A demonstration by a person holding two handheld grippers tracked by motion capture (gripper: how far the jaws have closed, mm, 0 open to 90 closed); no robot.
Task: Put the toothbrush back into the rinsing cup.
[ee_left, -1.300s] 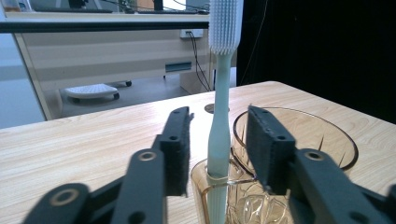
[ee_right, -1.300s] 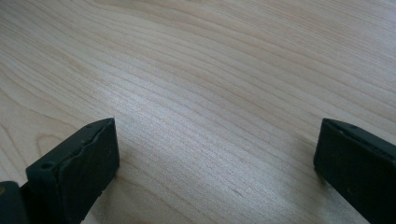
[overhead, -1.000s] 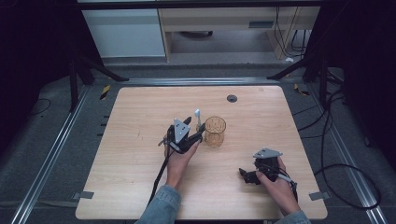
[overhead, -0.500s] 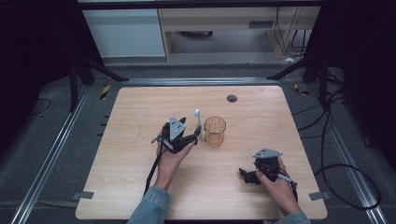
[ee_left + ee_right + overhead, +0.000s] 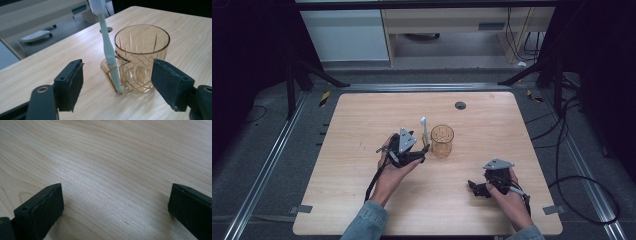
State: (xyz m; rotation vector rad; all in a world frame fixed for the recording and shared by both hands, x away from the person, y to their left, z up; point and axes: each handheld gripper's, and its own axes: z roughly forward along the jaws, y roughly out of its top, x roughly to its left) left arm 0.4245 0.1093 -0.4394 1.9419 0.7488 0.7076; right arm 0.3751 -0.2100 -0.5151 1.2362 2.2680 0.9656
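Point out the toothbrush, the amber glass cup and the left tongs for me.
toothbrush (image 5: 109, 53), left gripper view, on its pale green handle.
amber glass cup (image 5: 142, 62), left gripper view, on its cut-pattern front wall.
left tongs (image 5: 120, 82), left gripper view, midway between the open tips.

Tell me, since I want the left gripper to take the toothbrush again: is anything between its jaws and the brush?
Nothing visible does. The left gripper, whose jaws have just been opening, faces the toothbrush across bare table. The brush stands in the side holder of the amber cup, which lies beside and behind it, not in front.
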